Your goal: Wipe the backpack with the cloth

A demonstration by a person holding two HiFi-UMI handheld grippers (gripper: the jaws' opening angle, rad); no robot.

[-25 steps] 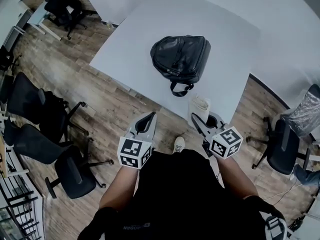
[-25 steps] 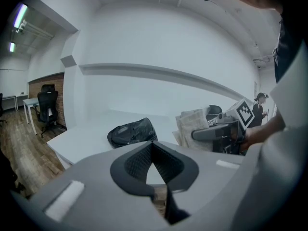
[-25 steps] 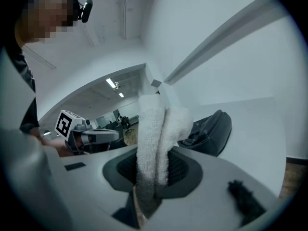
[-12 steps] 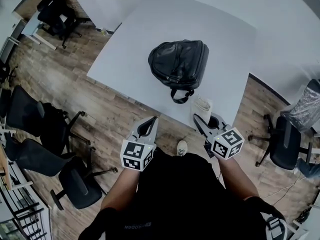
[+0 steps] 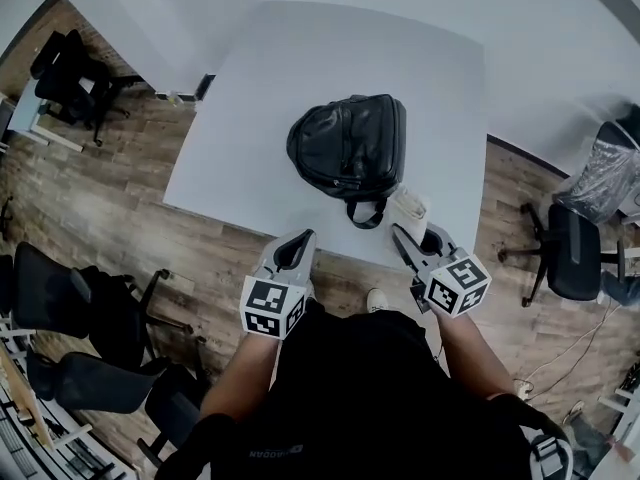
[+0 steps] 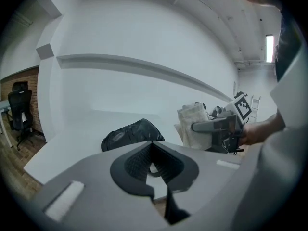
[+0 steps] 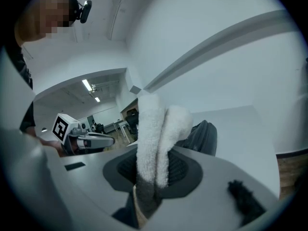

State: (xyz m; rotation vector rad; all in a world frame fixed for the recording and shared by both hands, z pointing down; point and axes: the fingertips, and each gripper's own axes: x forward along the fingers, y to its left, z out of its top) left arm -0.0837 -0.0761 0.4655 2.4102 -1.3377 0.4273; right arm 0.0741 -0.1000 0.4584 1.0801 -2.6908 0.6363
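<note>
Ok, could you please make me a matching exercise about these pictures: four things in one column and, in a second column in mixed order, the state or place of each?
Things
1. backpack
2. cloth
3. left gripper
4. right gripper

States or places
A. shut, with nothing between its jaws
B. black, lying on the white table
C. shut on a folded white thing
D. white and fluffy, pinched between two jaws

Right pairs: 1-B, 2-D, 3-A, 4-C.

White table (image 5: 290, 78), black office chairs (image 5: 62, 306), wood floor (image 5: 90, 203)
</note>
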